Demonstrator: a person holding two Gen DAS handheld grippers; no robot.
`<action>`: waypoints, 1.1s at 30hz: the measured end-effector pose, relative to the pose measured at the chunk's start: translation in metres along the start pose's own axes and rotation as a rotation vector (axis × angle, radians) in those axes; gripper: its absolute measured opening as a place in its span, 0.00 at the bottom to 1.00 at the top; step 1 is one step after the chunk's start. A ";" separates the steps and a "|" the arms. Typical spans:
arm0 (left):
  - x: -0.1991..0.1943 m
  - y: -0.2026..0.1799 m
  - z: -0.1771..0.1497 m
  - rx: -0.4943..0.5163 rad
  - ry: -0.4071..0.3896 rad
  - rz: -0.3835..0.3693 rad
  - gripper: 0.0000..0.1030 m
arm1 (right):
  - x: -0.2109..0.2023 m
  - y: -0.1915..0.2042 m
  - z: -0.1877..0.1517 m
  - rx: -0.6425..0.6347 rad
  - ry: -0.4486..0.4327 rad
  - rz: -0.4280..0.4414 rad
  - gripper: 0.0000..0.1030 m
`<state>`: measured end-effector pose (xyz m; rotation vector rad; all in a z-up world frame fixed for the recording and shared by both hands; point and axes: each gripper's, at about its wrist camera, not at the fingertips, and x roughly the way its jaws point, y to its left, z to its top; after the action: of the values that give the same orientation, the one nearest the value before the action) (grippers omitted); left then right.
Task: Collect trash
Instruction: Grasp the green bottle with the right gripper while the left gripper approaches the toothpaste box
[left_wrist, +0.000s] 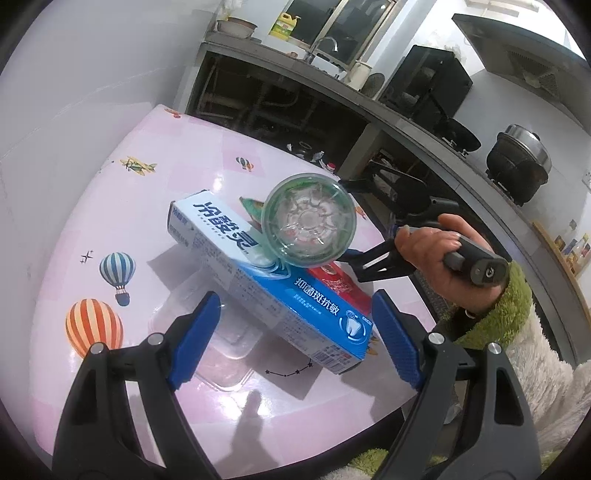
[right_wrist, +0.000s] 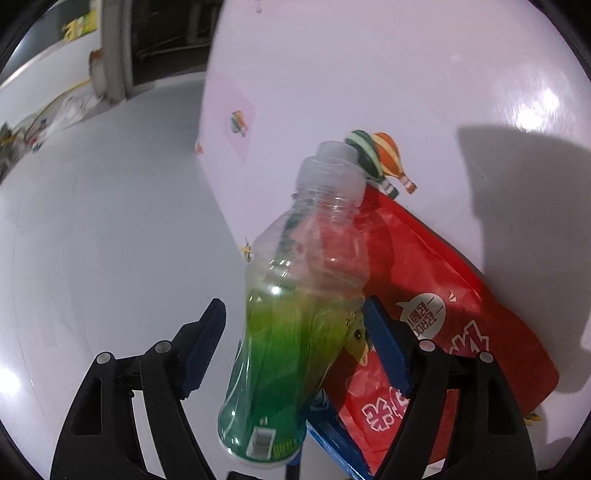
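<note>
An empty clear bottle with a green label lies between the open fingers of my right gripper, against the right pad with a gap to the left pad. Its base faces the left wrist view. It rests on a blue and white toothpaste box, which lies over a red snack bag. My left gripper is open and empty, just short of the box's near end. A clear plastic tray lies under the box.
The pink tablecloth with balloon prints covers the table, whose right edge is near the hand holding the right gripper. A kitchen counter with pots runs behind. Grey floor lies left of the table.
</note>
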<state>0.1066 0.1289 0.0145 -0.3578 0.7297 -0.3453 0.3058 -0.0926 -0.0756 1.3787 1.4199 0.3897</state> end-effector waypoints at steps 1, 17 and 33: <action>0.001 -0.001 -0.001 -0.002 0.003 -0.004 0.77 | -0.001 -0.002 0.001 0.013 0.001 0.003 0.73; 0.007 0.010 -0.003 -0.031 0.019 -0.022 0.77 | -0.012 -0.019 0.006 0.011 0.031 0.154 0.66; 0.051 0.026 0.027 -0.167 0.127 0.113 0.77 | -0.124 -0.044 -0.041 -0.347 0.035 -0.020 0.66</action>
<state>0.1657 0.1357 -0.0084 -0.4529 0.9023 -0.2017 0.2197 -0.1949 -0.0406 1.0789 1.3205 0.6183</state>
